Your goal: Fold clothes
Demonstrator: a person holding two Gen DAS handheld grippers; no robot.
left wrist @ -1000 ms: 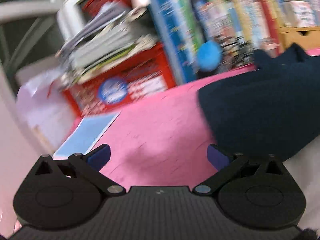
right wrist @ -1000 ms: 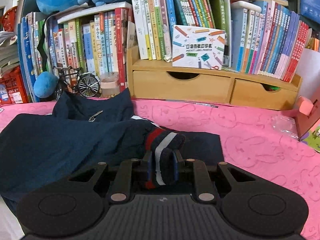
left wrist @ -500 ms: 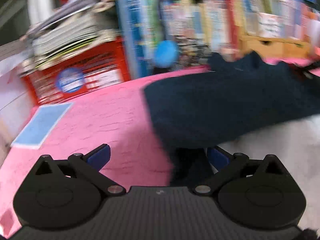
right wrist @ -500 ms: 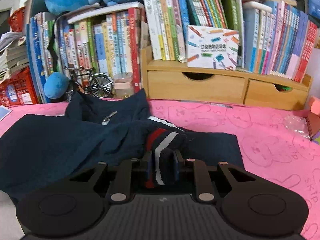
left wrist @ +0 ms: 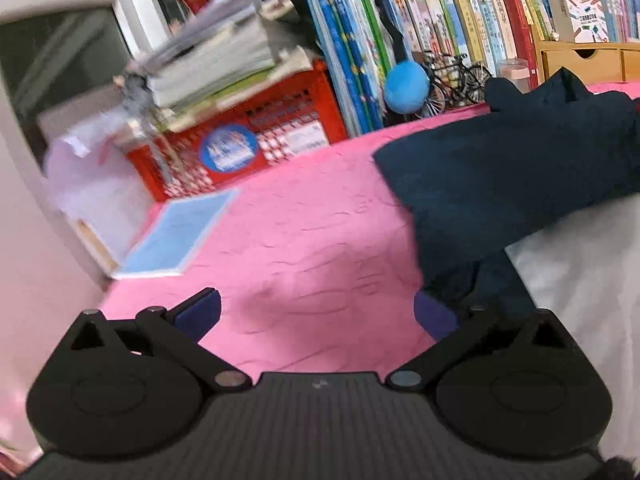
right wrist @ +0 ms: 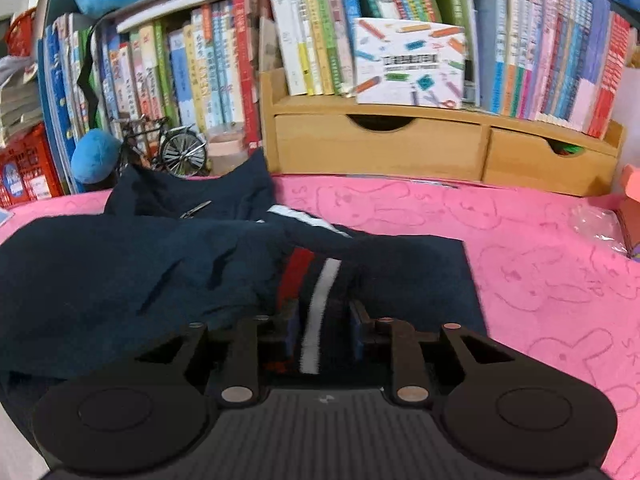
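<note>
Seemingly off to one side, the left claw (left wrist: 316, 312) in the left wrist view stands spread wide with nothing between its blue pads, low over the pink surface (left wrist: 304, 224). A navy jacket (left wrist: 512, 176) lies to its right and farther off, with one dark corner drooping down near the right-hand pad; whether cloth and pad touch I cannot tell. White fabric (left wrist: 584, 264) shows under the jacket's near edge. Far left are a light blue booklet (left wrist: 180, 236) and a red crate (left wrist: 248, 140); the view is motion-blurred.

From the right wrist view, the right claw (right wrist: 324, 328) is clamped nearly closed on the jacket's striped cuff (right wrist: 316, 280), banded red, navy and white, which runs straight away from the claw. The jacket's body spreads from that cuff toward the far left, its collar and zipper pull (right wrist: 196, 208) near the model bicycle (right wrist: 168, 148) and the wooden drawer organiser (right wrist: 380, 144).

My reading is that the cuff is being carried over the body, whose bulk lies left of the right claw. The left claw is nearer the jacket's free left edge, so that side would suit it.
</note>
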